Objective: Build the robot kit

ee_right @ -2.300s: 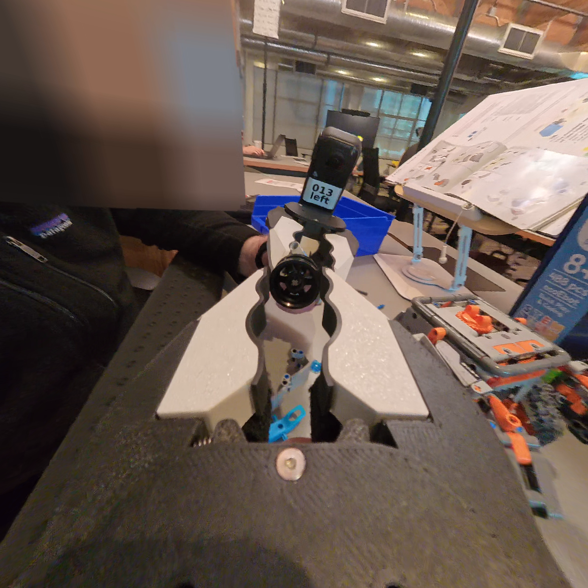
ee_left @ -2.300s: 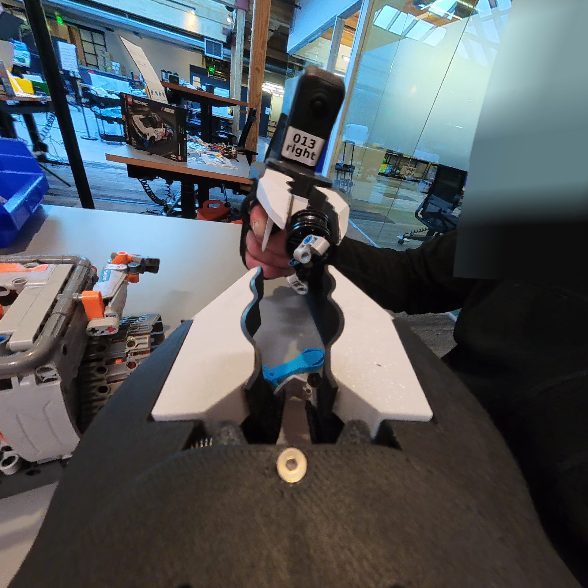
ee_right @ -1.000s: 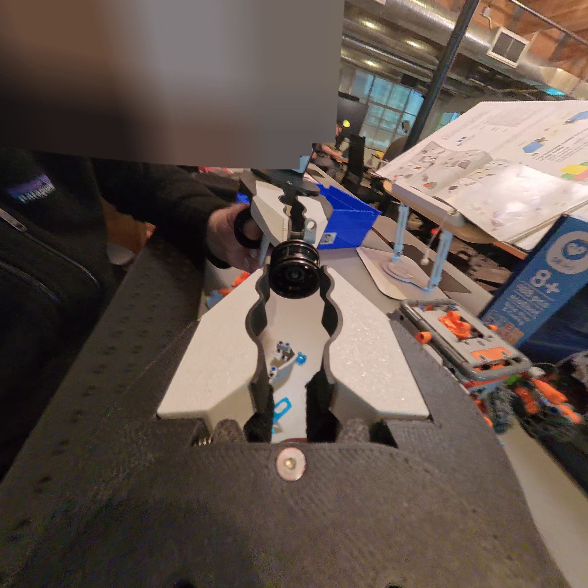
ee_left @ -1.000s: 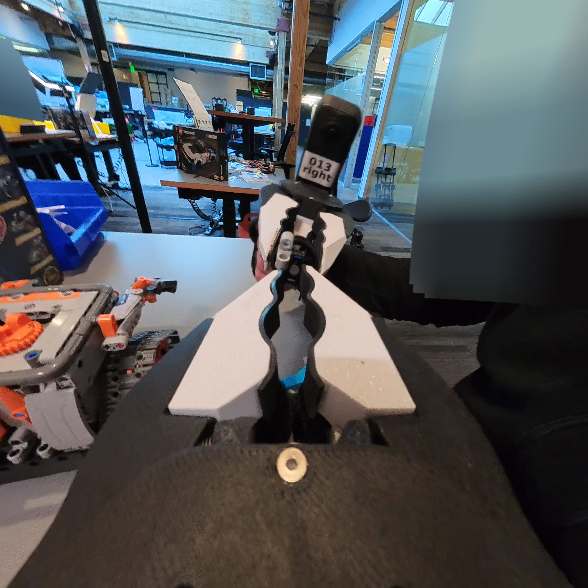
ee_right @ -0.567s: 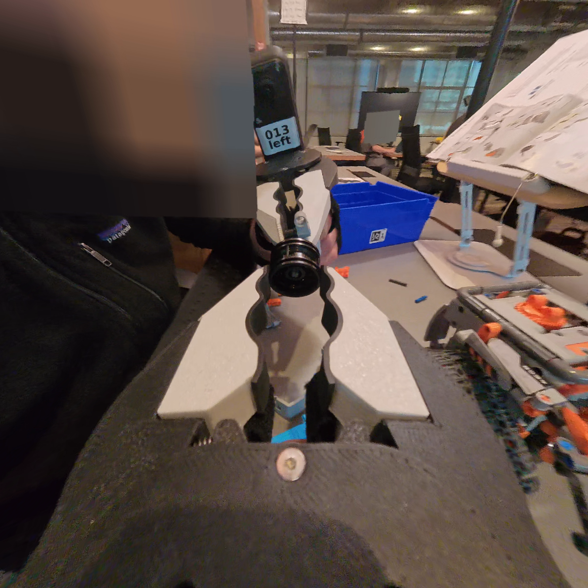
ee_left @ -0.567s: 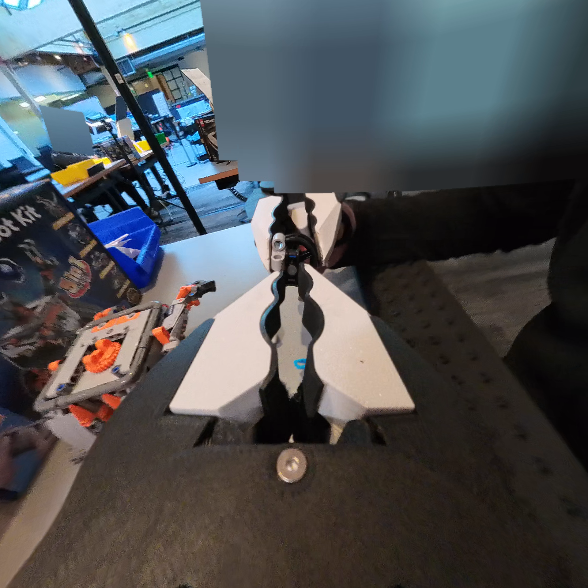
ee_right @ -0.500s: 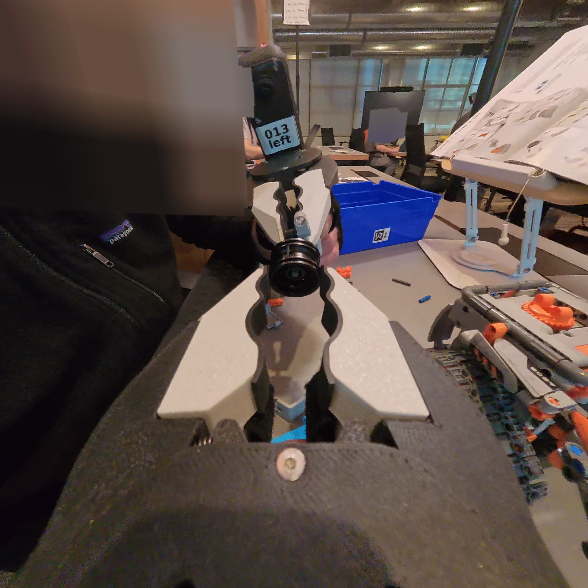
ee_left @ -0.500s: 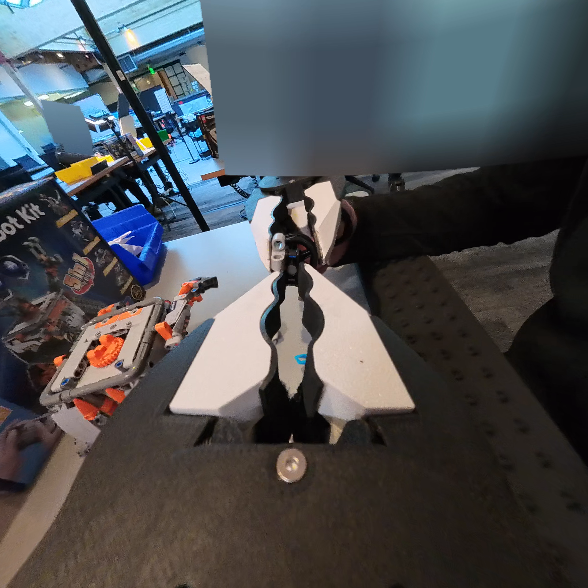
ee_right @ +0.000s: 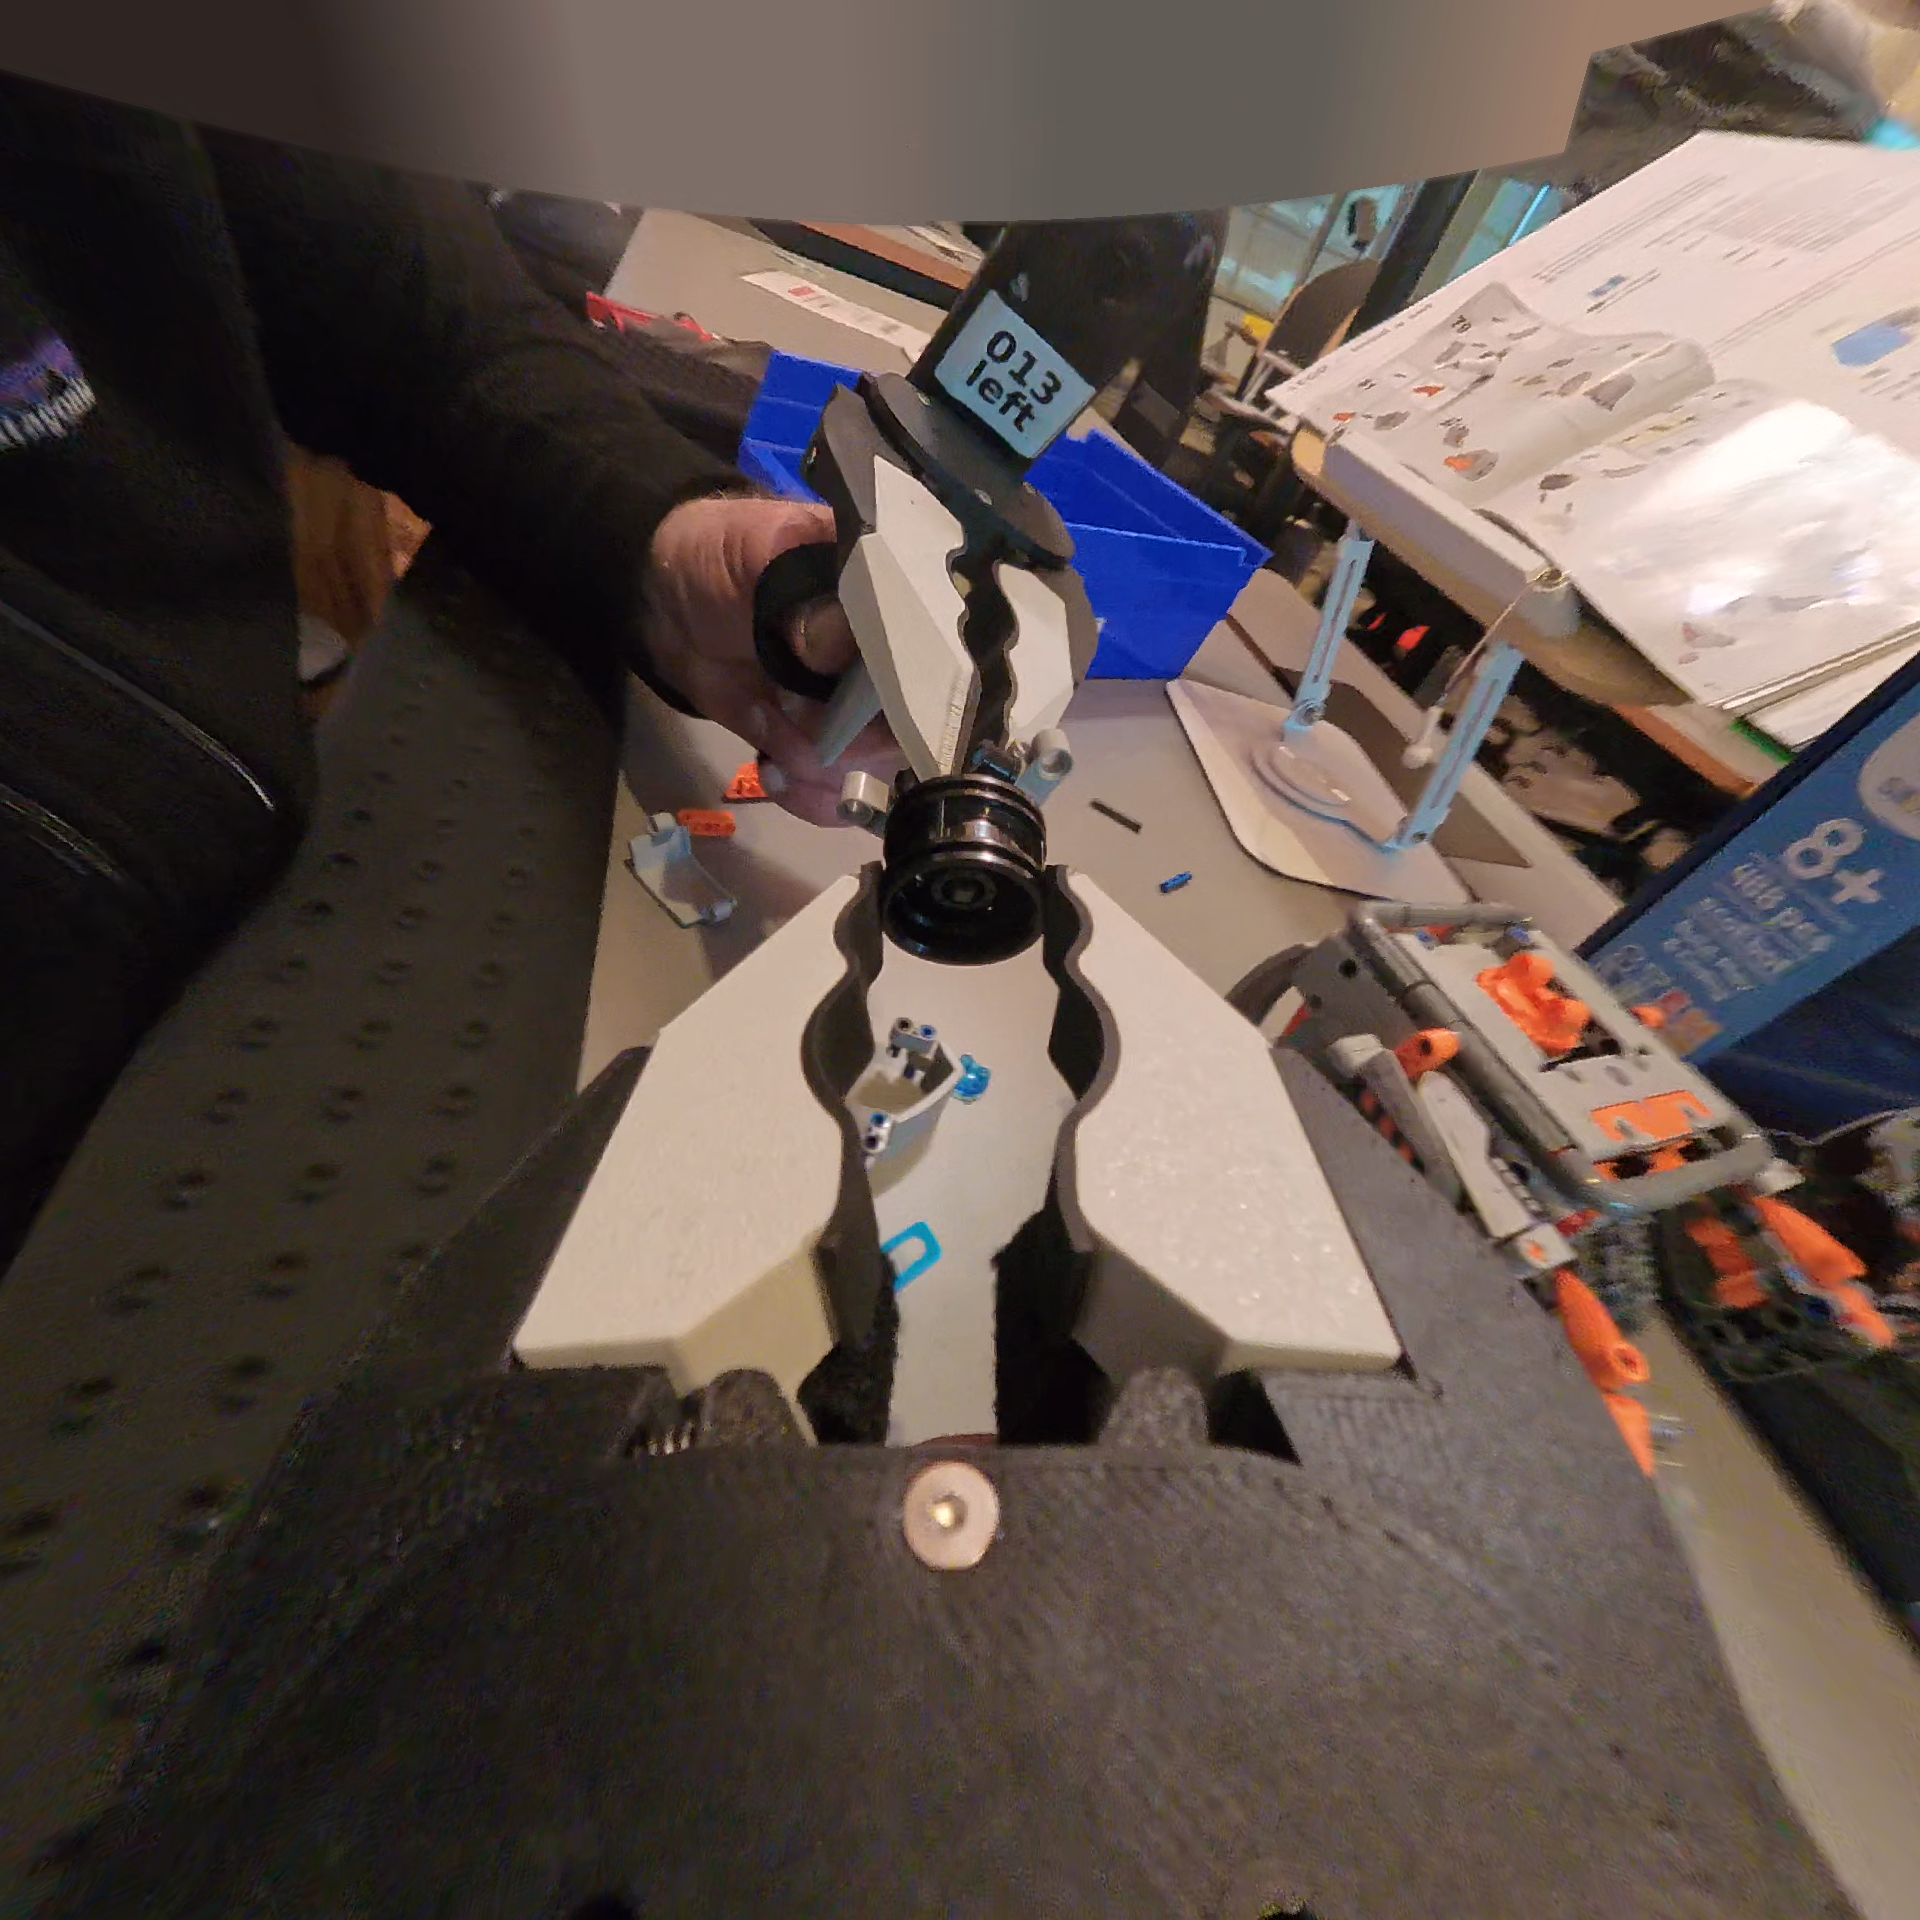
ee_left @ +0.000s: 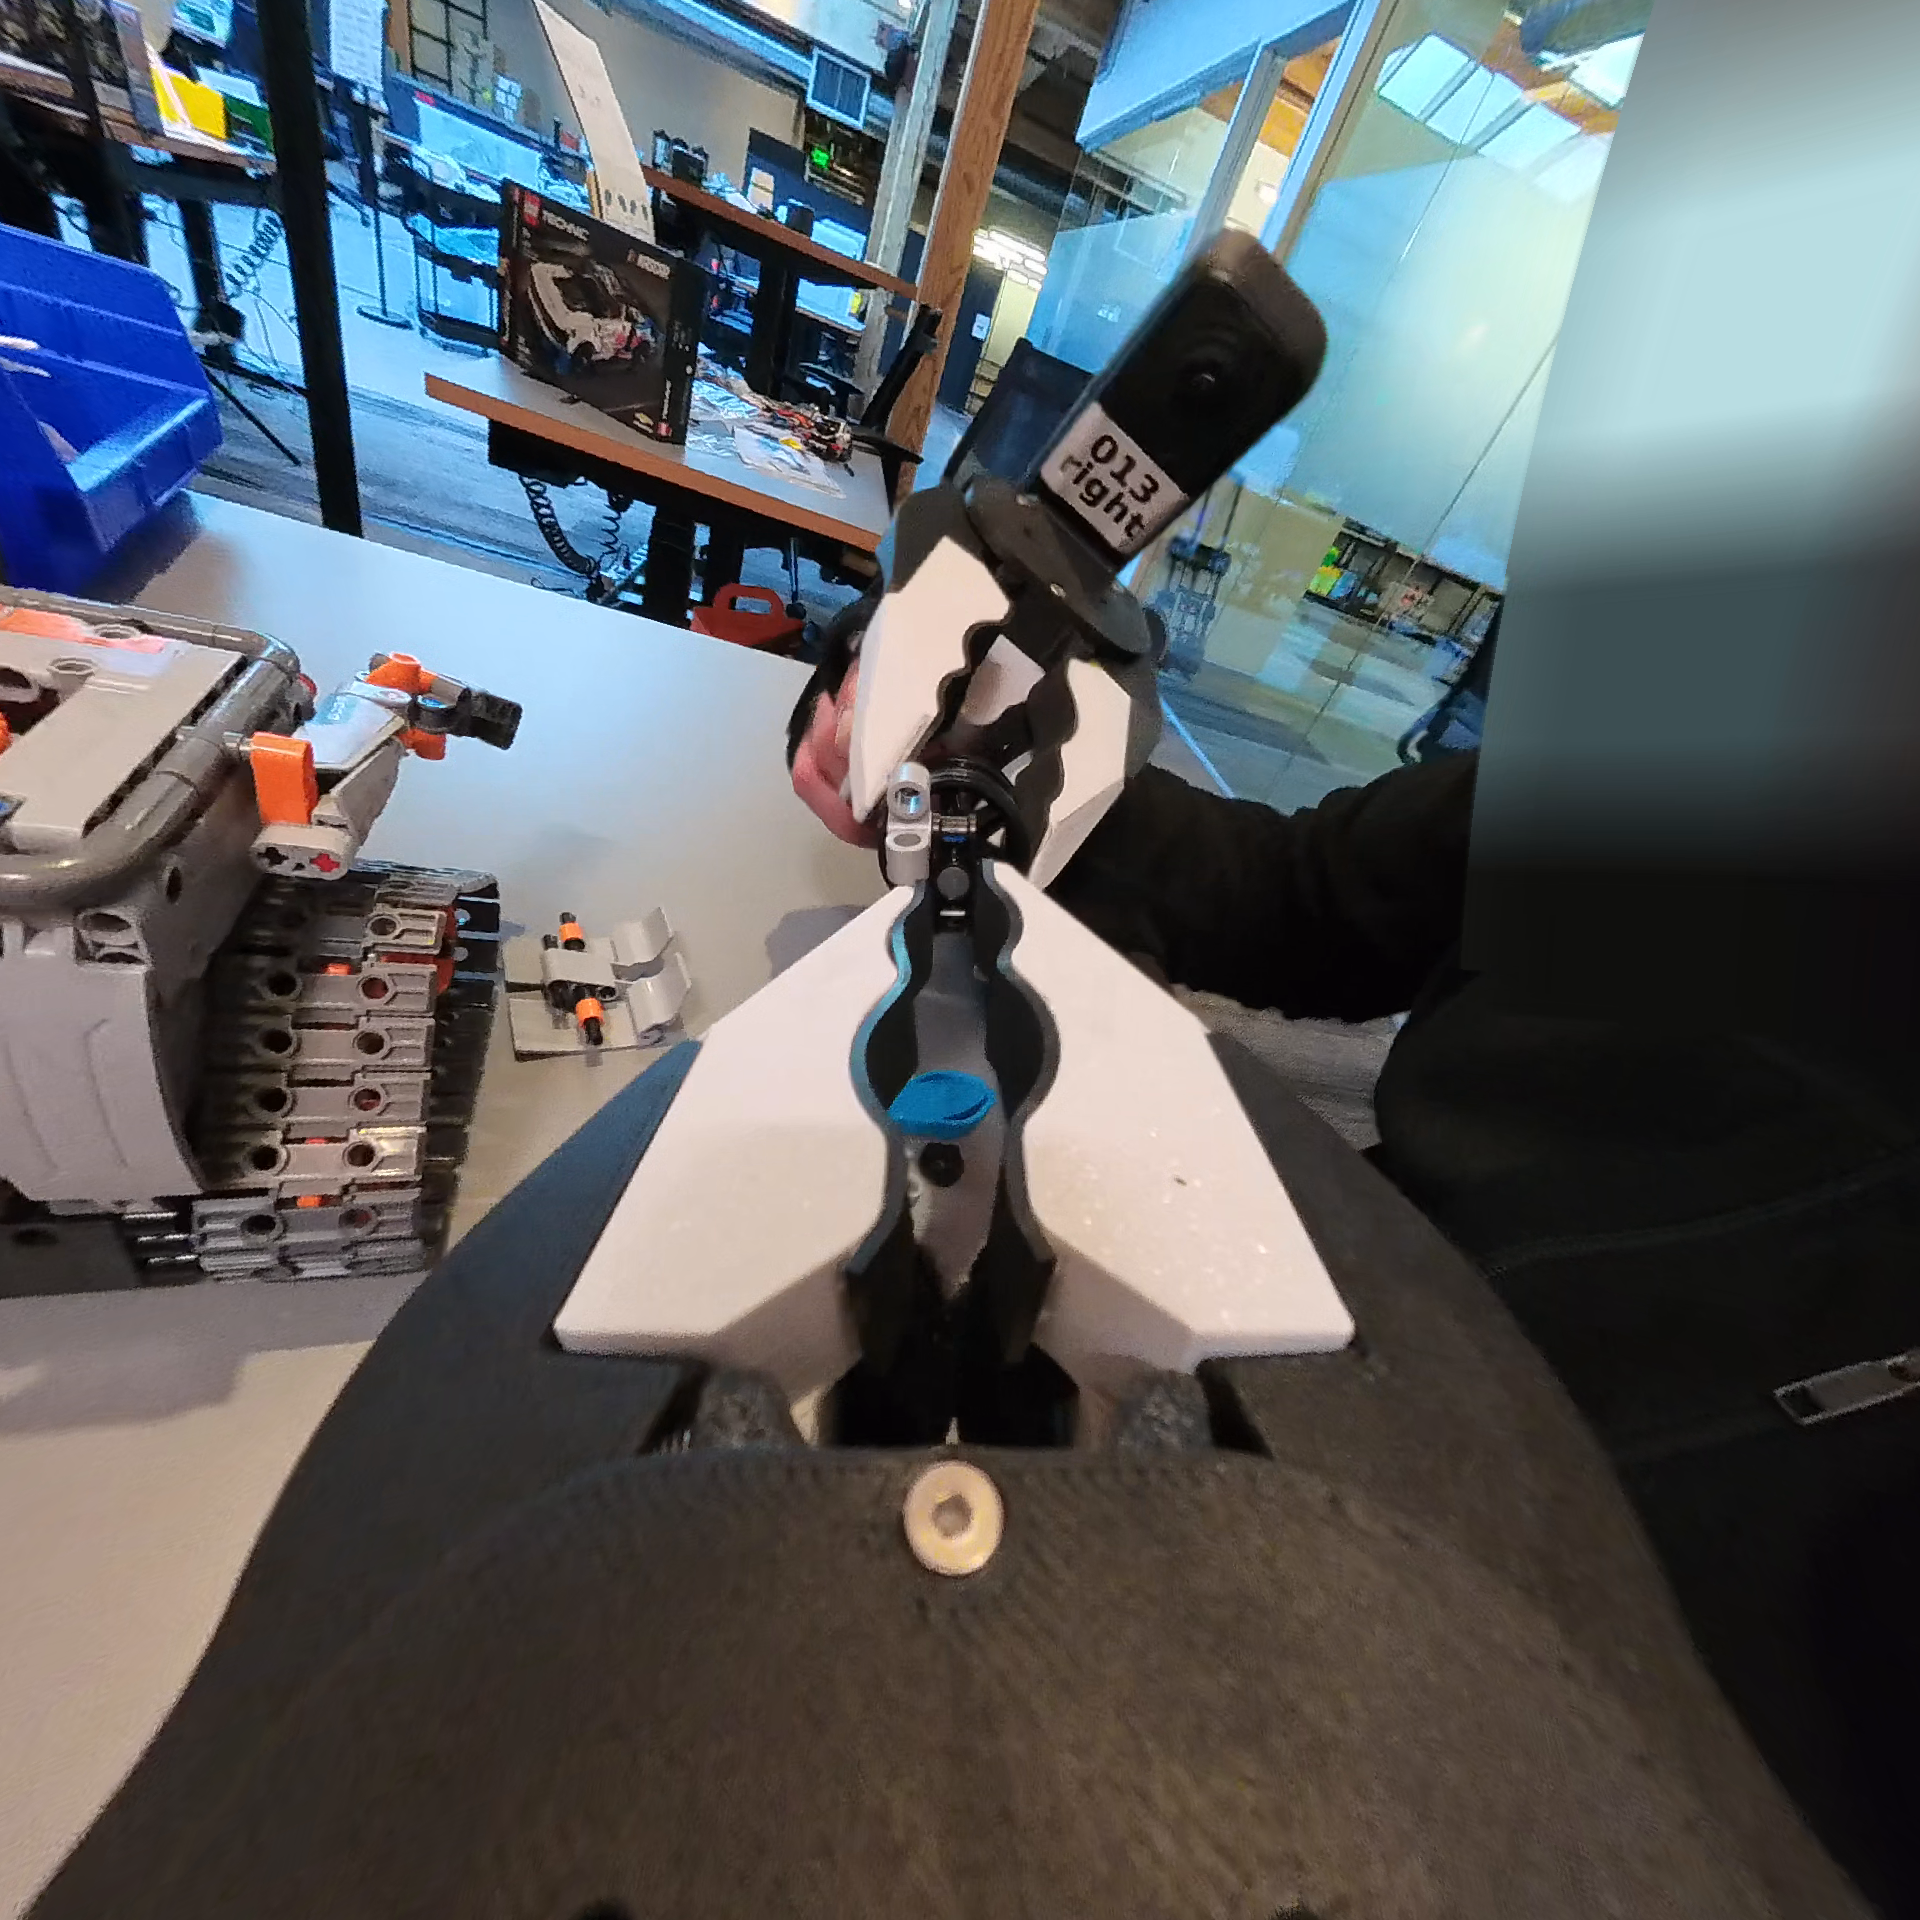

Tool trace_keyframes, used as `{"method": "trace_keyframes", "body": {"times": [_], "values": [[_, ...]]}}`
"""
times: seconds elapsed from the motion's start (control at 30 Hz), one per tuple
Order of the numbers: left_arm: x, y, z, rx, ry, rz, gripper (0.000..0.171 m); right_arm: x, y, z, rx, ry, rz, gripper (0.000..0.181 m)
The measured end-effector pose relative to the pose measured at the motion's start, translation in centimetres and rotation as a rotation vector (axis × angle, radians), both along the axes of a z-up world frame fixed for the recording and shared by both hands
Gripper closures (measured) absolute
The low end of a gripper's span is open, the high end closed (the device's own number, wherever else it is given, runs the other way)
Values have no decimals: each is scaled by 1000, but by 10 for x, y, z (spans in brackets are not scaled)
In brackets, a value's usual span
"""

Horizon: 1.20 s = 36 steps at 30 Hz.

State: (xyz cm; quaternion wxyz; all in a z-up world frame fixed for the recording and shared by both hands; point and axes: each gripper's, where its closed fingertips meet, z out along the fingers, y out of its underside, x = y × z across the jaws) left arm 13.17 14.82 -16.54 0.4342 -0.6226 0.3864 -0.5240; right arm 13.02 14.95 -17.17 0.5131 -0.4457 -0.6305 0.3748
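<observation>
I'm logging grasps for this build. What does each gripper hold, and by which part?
Right gripper clamps the black wheel across its rim. Left gripper pinches the small grey connector piece by its dark pin end, at the wheel's hub.

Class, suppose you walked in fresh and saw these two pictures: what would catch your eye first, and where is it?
First, the two white-fingered grippers meeting tip to tip in mid-air: the right gripper clamps a small black plastic wheel, while the left gripper pinches a thin black axle piece joined to it. Next, the grey-and-orange tracked brick-built vehicle on the white table, to the left in the left wrist view.
</observation>
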Motion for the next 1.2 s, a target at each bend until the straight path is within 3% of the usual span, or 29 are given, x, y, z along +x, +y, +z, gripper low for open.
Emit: {"method": "trace_keyframes", "body": {"times": [0.27,0.37,0.4,0.47,0.5,0.57,0.63,0.73,0.9,0.97,1.07,1.2], "values": [[-7,-9,-1,409,222,54,168,-2,-9,-1,-320,32,173,152],[-11,-8,2,357,195,49,168,-1,-8,0,-283,36,152,152],[-19,-1,12,285,119,82,171,4,-3,4,-253,53,120,151],[-76,40,45,105,-118,231,171,32,19,21,-248,176,37,152],[-85,50,31,117,-58,281,171,36,18,28,-245,208,39,152],[-51,25,13,115,9,135,171,19,10,7,-165,71,38,151],[-40,22,4,262,143,128,171,18,12,4,-196,68,41,151],[-38,23,4,180,88,93,171,18,15,2,-211,69,39,151],[-8,8,-7,183,125,26,126,12,10,3,-187,62,37,151],[-1,8,-7,285,160,48,120,9,8,1,-201,49,43,151],[11,0,-10,409,209,42,135,4,3,-2,-206,30,59,151],[10,1,-7,338,168,23,150,3,2,-1,-232,37,71,151]]}}
